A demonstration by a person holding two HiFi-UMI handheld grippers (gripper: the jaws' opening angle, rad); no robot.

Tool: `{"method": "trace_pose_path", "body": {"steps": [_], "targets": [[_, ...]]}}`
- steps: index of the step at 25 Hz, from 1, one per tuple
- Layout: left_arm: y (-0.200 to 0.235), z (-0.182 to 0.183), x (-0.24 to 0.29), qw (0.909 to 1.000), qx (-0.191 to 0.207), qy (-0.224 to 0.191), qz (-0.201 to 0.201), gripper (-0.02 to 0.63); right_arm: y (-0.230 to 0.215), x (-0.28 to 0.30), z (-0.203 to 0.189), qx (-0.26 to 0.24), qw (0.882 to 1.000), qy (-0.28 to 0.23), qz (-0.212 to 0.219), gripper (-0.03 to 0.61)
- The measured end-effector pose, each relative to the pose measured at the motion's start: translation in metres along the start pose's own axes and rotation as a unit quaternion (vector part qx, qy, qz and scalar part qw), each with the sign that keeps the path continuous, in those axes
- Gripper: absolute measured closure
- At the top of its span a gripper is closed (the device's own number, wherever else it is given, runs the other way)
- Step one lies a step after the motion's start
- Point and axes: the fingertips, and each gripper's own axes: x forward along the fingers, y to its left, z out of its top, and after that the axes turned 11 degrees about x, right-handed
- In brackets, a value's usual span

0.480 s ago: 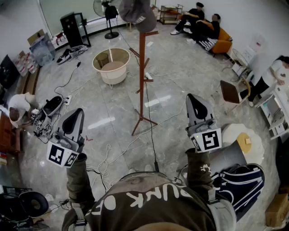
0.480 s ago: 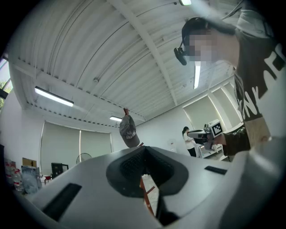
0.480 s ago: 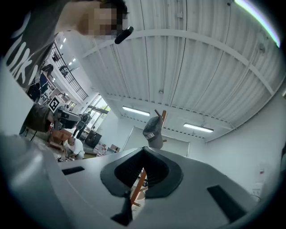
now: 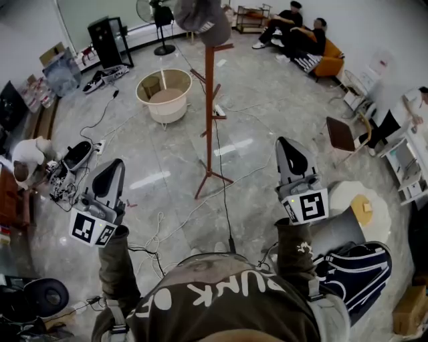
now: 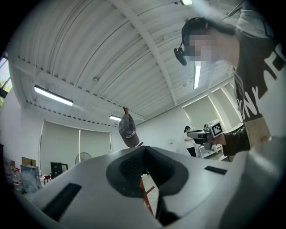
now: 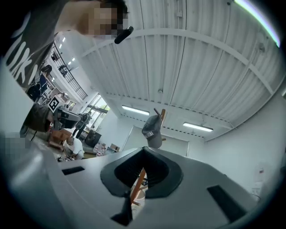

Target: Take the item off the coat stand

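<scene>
A red-brown wooden coat stand rises from the grey floor ahead of me. A grey cap hangs on its top peg. My left gripper is held low at the left, shut and empty, well short of the stand. My right gripper is at the right, also shut with nothing in it. The left gripper view has the cap above the closed jaws and the pole behind them. In the right gripper view the cap hangs over the shut jaws.
A round beige tub stands left of the stand, with cables trailing over the floor. People sit on an orange sofa at the back. A chair, a round white table and a dark bag are at the right.
Both grippers stay where they were. A person at the far right edge has shifted a little.
</scene>
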Motion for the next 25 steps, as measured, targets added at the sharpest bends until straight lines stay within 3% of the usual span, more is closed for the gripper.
{"method": "trace_pose_path", "body": {"steps": [13,14,15,16,17,19,25], "targets": [[0.002,-0.007,0.006,1.0000,-0.002,0.006,0.002,0.609,0.000,0.009,-0.004,-0.003,1.000,-0.014,0.011,0.566],[0.003,-0.007,0.007,1.0000,-0.001,0.007,0.001,0.609,0.003,0.011,-0.004,0.001,1.000,-0.014,0.023,0.522],[0.003,-0.008,0.007,1.0000,-0.002,0.007,0.002,0.609,0.006,0.014,-0.005,0.005,0.999,-0.011,0.037,0.341],[0.003,-0.008,0.008,1.0000,-0.002,0.007,0.002,0.609,0.010,0.017,-0.006,0.009,0.999,-0.006,0.051,0.219],[0.003,-0.009,0.009,1.0000,-0.002,0.007,0.002,0.609,0.013,0.019,-0.008,0.009,0.998,-0.002,0.062,0.202],[0.004,-0.010,0.010,1.0000,-0.003,0.008,0.002,0.609,0.019,0.025,-0.006,0.007,0.997,-0.004,0.071,0.099],[0.008,-0.011,0.014,0.9999,-0.004,0.010,0.002,0.609,0.027,0.035,0.000,0.013,0.997,-0.014,0.081,-0.015]]}}
